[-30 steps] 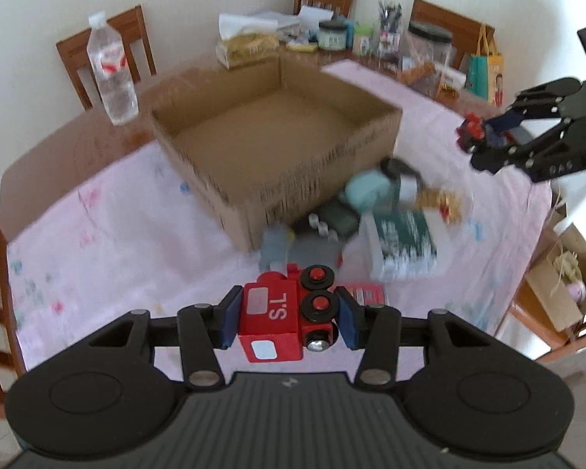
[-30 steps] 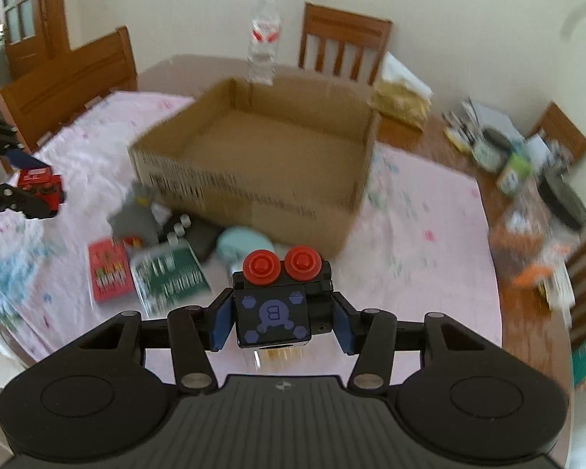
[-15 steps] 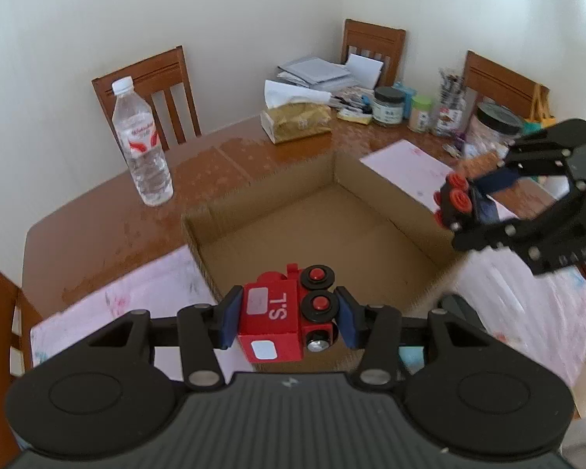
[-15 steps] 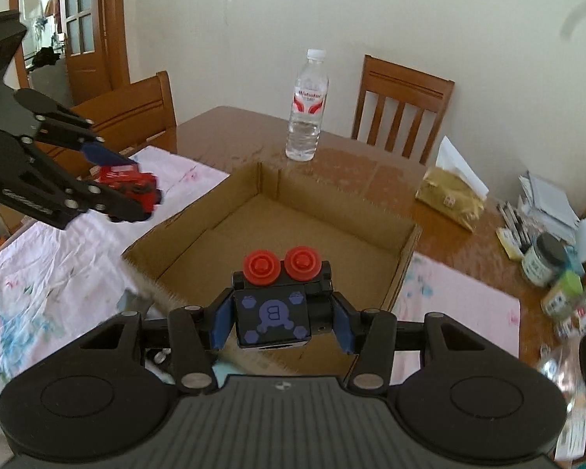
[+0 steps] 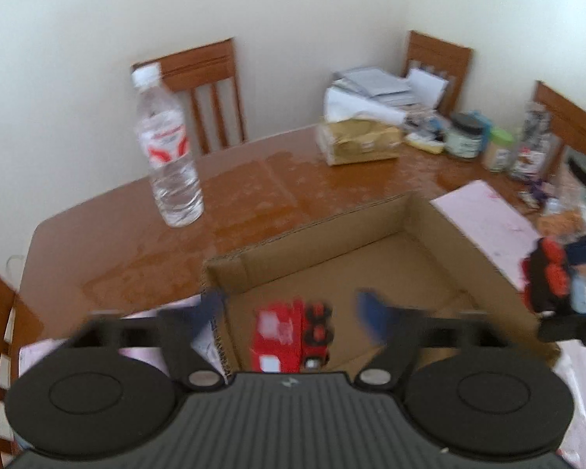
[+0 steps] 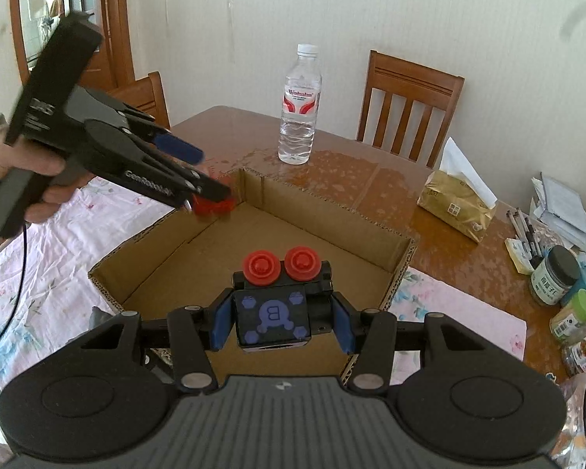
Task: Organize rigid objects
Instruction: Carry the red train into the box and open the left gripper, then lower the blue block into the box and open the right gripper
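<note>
My left gripper is open over the near left corner of the cardboard box. The red toy train is free between its spread fingers, blurred, just over or on the box floor. In the right wrist view the left gripper hangs over the box's far left corner with the red train under its tips. My right gripper is shut on a black toy car with red wheels and a purple B, held above the box's near edge. The right gripper and its car show at the right edge of the left wrist view.
A water bottle stands on the brown table beyond the box. A tissue pack, jars and papers crowd the far right. Wooden chairs ring the table. A pink cloth covers the near part.
My left gripper moved over the box and opened, letting go of the red train. My right gripper carried the black car forward over the box's near edge.
</note>
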